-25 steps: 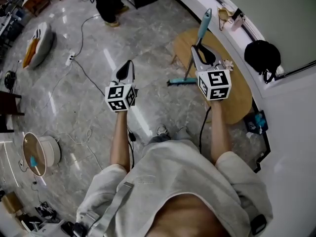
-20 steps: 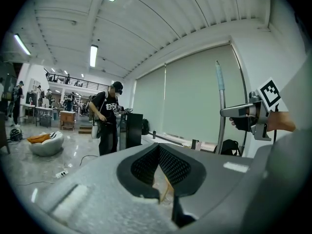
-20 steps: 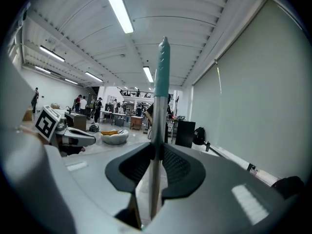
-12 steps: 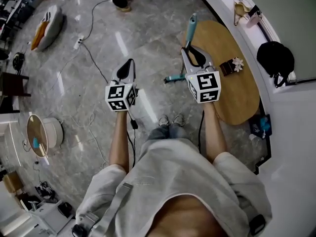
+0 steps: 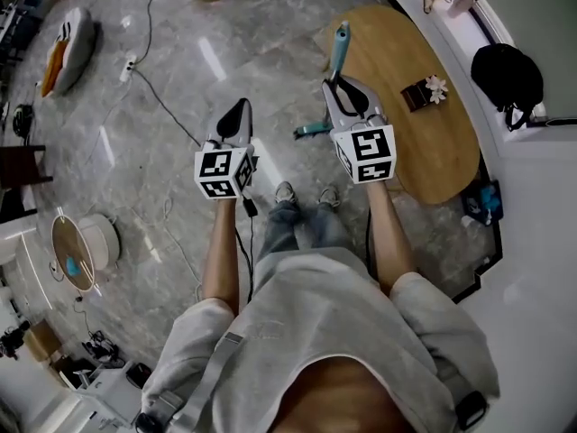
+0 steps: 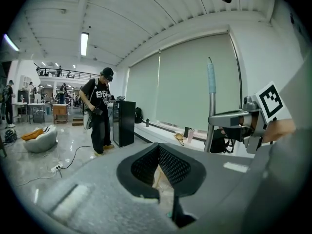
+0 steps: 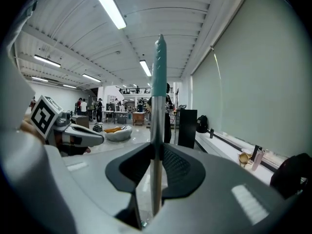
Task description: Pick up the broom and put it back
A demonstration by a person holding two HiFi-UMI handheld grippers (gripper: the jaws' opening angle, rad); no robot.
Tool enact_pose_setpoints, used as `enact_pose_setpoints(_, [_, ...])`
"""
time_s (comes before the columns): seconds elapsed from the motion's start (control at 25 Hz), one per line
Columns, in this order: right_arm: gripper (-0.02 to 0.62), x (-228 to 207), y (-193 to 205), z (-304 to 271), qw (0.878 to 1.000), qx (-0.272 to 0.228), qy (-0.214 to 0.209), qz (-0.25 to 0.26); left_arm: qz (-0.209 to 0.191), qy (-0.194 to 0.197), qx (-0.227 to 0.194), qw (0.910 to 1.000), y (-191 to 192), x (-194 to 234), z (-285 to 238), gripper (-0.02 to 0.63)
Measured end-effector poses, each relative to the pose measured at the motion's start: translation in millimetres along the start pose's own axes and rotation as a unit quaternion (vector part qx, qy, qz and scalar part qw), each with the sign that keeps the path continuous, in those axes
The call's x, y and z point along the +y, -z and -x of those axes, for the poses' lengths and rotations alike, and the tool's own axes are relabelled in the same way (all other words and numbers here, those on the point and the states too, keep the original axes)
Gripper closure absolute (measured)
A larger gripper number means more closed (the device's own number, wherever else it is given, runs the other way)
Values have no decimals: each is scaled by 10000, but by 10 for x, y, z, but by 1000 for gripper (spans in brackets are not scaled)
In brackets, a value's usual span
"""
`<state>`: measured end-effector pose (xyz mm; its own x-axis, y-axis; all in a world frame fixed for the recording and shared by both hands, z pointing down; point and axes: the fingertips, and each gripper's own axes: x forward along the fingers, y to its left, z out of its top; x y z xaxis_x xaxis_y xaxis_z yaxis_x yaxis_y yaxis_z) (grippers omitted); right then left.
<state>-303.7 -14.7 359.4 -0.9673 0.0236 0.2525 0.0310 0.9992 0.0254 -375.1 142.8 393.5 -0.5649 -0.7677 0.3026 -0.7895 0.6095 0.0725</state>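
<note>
the right gripper (image 7: 156, 152) is clamped on the broom (image 5: 340, 41), its jaws set narrow and pressed on the bare metal shaft below the teal grip. the broom stands close to upright in front of the person, grip end up. its teal head (image 5: 312, 130) sits low by the floor beside the near edge of the round wooden table (image 5: 406, 156); whether the head touches the floor cannot be told. the left gripper (image 6: 157, 148) is empty, its jaw tips together with nothing between them, held to the left of the broom and apart from it.

the table lies just to the broom's right and bears a small dark box with a flower (image 5: 427, 91). past the table a white ledge (image 6: 161, 133) runs under the blinds, with a black bag (image 5: 510, 72) on it. on the marble floor to the left, a black cable (image 5: 167, 111) runs to a power strip (image 5: 128, 62). a pale beanbag (image 5: 70, 48) lies further off, and a round white device (image 5: 86, 251) sits near the left edge. a person in black (image 6: 100, 112) stands by a black cabinet (image 6: 123, 123) ahead of the left gripper.
</note>
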Motion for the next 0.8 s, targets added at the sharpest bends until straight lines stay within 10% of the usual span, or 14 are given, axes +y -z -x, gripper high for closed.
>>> enact_pose_setpoints(0.8, [517,-511,2367,-195,9846,1206,1176,-472,376,1007,884,9903,1627,-164,-754,605])
